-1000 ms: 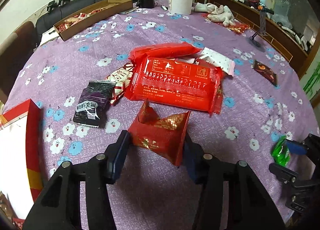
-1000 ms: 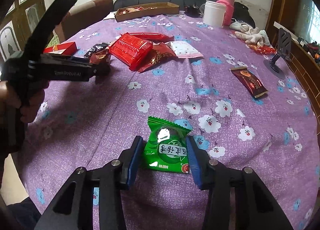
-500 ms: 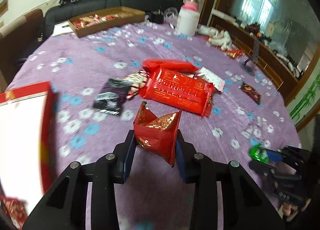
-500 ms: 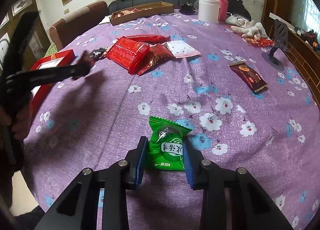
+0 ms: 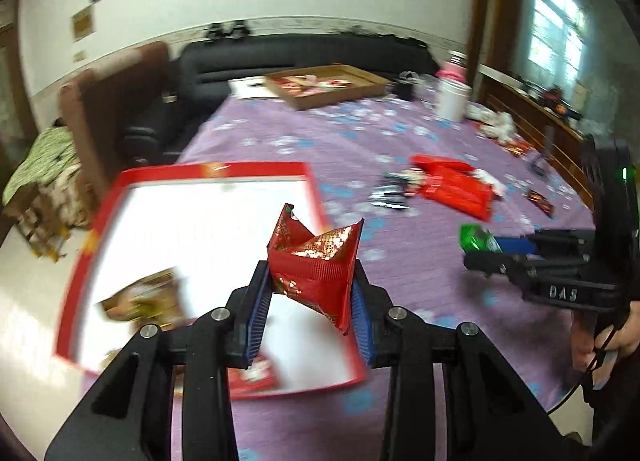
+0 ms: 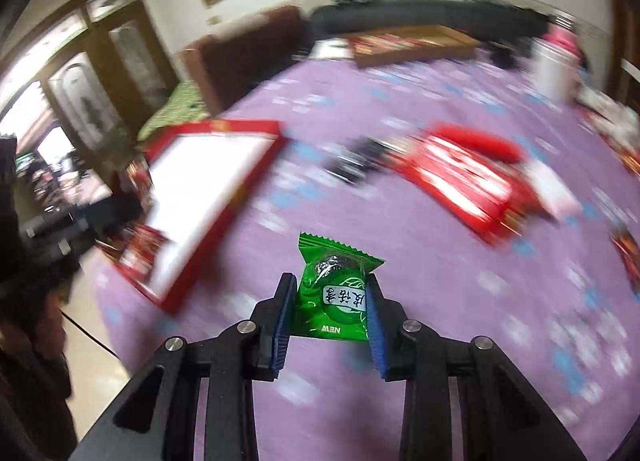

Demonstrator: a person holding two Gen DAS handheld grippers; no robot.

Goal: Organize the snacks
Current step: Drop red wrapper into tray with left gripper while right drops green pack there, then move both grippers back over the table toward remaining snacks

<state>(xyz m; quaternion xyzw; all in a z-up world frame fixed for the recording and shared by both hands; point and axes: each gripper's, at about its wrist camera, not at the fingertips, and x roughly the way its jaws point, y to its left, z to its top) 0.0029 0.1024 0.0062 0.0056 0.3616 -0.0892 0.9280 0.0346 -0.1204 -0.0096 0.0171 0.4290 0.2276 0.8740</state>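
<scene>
My left gripper (image 5: 312, 301) is shut on a red and gold snack packet (image 5: 314, 267) and holds it in the air over the near right part of a red-rimmed white box (image 5: 200, 177). My right gripper (image 6: 328, 313) is shut on a green candy packet (image 6: 332, 297), lifted above the purple tablecloth; it also shows in the left wrist view (image 5: 478, 239). The red box (image 6: 244, 127) lies to the left in the right wrist view. A pile of red snack packs (image 5: 456, 185) lies mid-table.
A brown cardboard tray (image 5: 328, 87) with snacks sits at the table's far side, with a white jar (image 5: 452, 101) to its right. A small dark packet (image 5: 540, 201) lies at the right. A brown chair (image 5: 112, 101) and a black sofa stand behind the table.
Both grippers have swung left with their packets. The left one now hangs over the red box; the right one has lifted the green candy off the cloth toward the box.
</scene>
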